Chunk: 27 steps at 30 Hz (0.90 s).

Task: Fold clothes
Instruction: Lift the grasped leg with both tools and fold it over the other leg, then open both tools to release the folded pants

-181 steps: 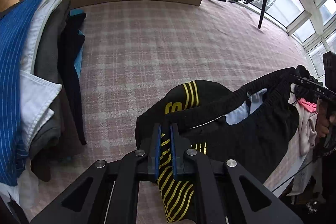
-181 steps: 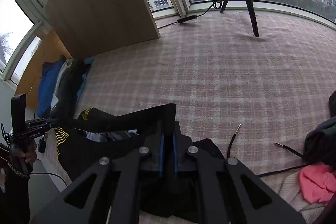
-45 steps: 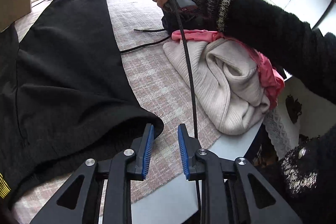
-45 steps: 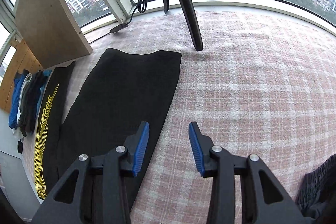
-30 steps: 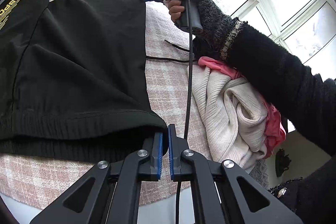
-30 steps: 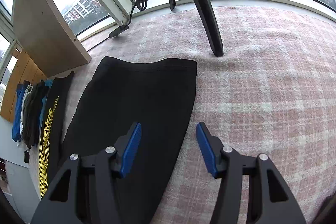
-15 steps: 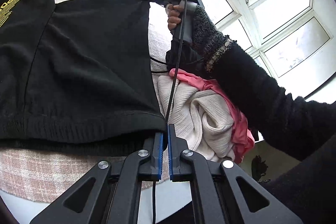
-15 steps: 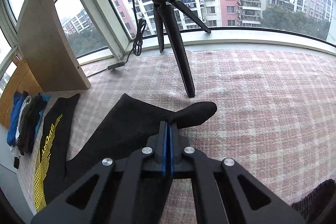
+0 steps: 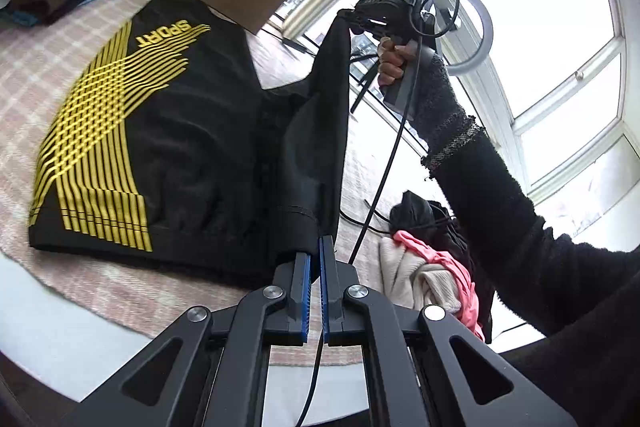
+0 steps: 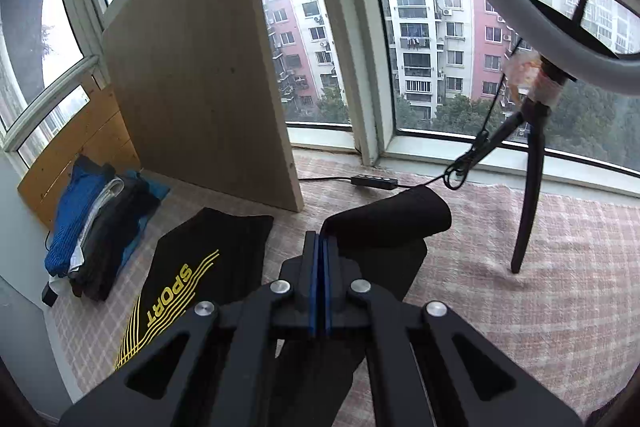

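Black sport trousers (image 9: 188, 131) with yellow stripes and the word SPORT lie on the pink plaid table cover; they also show in the right wrist view (image 10: 200, 259). My left gripper (image 9: 314, 259) is shut on the waistband corner of the plain leg. My right gripper (image 10: 319, 259) is shut on that leg's cuff (image 10: 392, 217) and holds it lifted high; it shows in the left wrist view (image 9: 356, 21) with the leg hanging taut between both grippers. The striped leg lies flat.
A stack of folded clothes (image 10: 92, 223) sits at the far left by a wooden board (image 10: 200, 87). A pile of beige, pink and black clothes (image 9: 432, 267) lies at the right. A ring light on a tripod (image 10: 528, 155) stands at the back with cables.
Both grippers have risen with the plain trouser leg, lifting it off the table and over toward the striped leg. Earlier they were open, then shut on waistband and cuff.
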Tool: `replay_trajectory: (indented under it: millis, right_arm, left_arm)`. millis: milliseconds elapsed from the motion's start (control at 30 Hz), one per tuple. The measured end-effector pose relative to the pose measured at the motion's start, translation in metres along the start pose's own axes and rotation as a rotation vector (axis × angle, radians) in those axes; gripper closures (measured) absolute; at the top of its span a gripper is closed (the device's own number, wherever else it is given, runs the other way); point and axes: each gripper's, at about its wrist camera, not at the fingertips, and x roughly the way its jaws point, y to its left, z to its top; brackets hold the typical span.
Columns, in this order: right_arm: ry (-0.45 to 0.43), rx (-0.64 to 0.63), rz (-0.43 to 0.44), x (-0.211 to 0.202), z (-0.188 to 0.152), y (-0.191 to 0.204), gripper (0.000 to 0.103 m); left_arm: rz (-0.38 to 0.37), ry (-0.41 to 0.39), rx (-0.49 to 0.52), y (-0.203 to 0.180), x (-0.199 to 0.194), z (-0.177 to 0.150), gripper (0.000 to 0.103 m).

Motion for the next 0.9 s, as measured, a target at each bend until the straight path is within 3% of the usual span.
replay_trajectory:
  millis: [133, 233, 367, 500, 600, 633, 700, 800, 900]
  right_arm:
    - [0.037, -0.077, 0.020, 0.044, 0.010, 0.078, 0.101]
    - [0.074, -0.151, 0.003, 0.083, 0.007, 0.135, 0.101]
    - [0.145, -0.219, -0.016, 0.135, -0.005, 0.193, 0.101]
    - [0.241, -0.283, -0.028, 0.184, -0.023, 0.228, 0.100]
    - [0.312, -0.278, -0.014, 0.195, -0.025, 0.230, 0.096]
    - [0.303, -0.245, 0.037, 0.187, -0.022, 0.223, 0.092]
    - [0.292, -0.153, 0.171, 0.166, -0.012, 0.204, 0.065]
    - [0.205, -0.086, 0.244, 0.122, -0.001, 0.177, 0.064]
    - [0.159, -0.095, 0.155, 0.097, -0.005, 0.152, 0.064]
  left_arm:
    - [0.059, -0.059, -0.059, 0.048, -0.025, 0.006, 0.100]
    - [0.077, -0.057, -0.094, 0.079, -0.028, 0.008, 0.100]
    - [0.108, -0.017, -0.136, 0.115, -0.023, 0.012, 0.100]
    - [0.120, 0.073, -0.165, 0.140, -0.023, 0.019, 0.096]
    - [0.128, 0.088, -0.122, 0.147, -0.043, 0.027, 0.095]
    - [0.144, 0.090, -0.101, 0.148, -0.052, 0.031, 0.095]
    - [0.168, 0.085, -0.072, 0.152, -0.069, 0.040, 0.095]
    - [0.216, 0.053, -0.014, 0.161, -0.088, 0.067, 0.095]
    - [0.224, 0.044, 0.043, 0.170, -0.067, 0.122, 0.095]
